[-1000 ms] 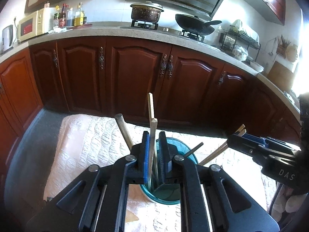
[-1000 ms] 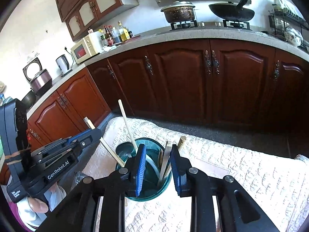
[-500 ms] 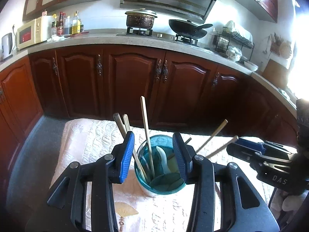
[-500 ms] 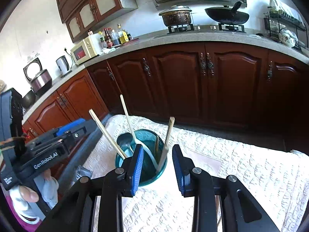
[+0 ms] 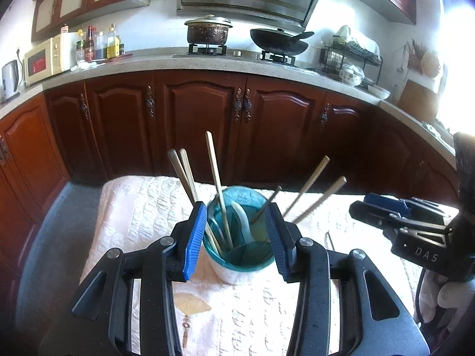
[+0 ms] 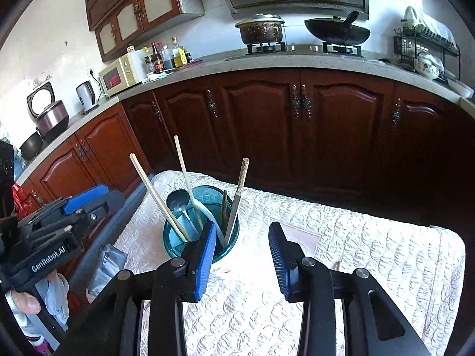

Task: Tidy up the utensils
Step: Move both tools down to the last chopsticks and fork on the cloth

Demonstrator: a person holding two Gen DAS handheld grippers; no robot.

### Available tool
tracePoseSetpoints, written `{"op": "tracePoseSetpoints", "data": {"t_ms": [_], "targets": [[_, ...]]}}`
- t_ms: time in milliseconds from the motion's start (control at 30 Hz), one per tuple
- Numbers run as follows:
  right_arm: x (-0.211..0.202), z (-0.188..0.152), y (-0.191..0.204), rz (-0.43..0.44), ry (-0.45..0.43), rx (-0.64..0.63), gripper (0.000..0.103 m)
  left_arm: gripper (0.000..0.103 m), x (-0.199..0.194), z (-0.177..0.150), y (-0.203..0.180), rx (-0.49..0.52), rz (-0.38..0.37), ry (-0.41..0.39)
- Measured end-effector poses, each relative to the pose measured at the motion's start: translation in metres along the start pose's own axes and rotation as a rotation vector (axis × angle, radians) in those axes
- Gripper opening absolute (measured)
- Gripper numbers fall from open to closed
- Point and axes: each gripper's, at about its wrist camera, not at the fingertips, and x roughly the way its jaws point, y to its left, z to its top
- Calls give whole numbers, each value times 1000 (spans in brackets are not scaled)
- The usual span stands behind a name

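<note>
A glossy translucent teal cup (image 5: 240,255) holds matt wooden chopsticks (image 5: 216,178) and a shiny metal spoon (image 6: 178,200); the quilted cloth (image 6: 356,237) beneath looks textured.

The lower ends of the chopsticks (image 5: 216,175) vanish inside the teal cup (image 5: 240,262), whose sides sit behind the left tongs (image 5: 239,237). At the right edge, the right tongs (image 5: 397,216) are cut off. Bottle labels (image 5: 98,44), upper left, are unreadable.

Table under white quilted cloth (image 6: 371,255), teal utensil cup (image 6: 228,247) standing on it
</note>
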Motion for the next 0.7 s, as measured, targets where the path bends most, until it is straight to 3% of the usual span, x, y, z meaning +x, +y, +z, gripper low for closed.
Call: {"op": "tracePoseSetpoints", "data": {"t_ms": [700], "targets": [[-12, -46, -24, -77, 38, 67, 38, 41, 17, -48, -56, 58, -19, 93]]}}
